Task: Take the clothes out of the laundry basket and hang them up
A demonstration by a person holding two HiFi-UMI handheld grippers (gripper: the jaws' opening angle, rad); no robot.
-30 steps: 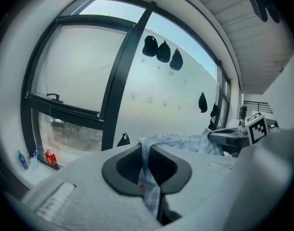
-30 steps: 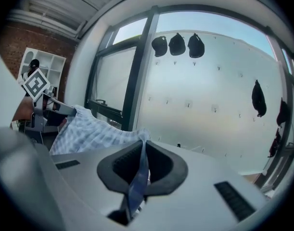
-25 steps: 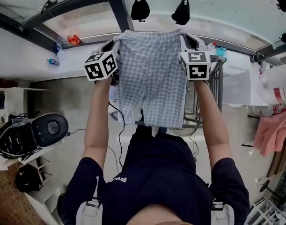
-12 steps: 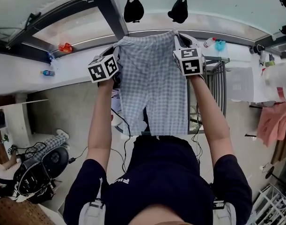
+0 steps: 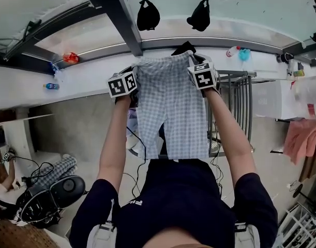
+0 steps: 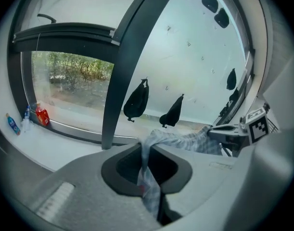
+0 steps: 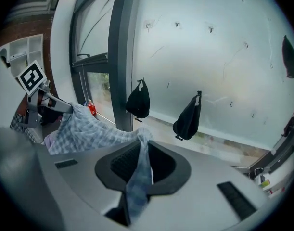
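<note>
Because the checked shorts (image 5: 170, 107) are light and limp, we hold them by their top corners, hanging before the window (image 5: 95, 35): left tongs (image 6: 147, 170) pinched on cloth, right tongs (image 7: 139, 170) just easing open, cloth between them.

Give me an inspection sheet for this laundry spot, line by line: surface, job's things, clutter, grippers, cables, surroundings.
Surface: white window ledge; no table in view.
Job's things: checked shorts stretched by the waistband between both grippers; metal drying rack at their right; laundry basket not seen.
Clutter: bottle and red pack on the ledge.
Grippers: left gripper shut on the shorts; right gripper pinches them too, its jaws having just been opening slightly.
Cables: black cable trailing below the shorts.
Surroundings: two black bags hang at the window; pink garment at far right.
</note>
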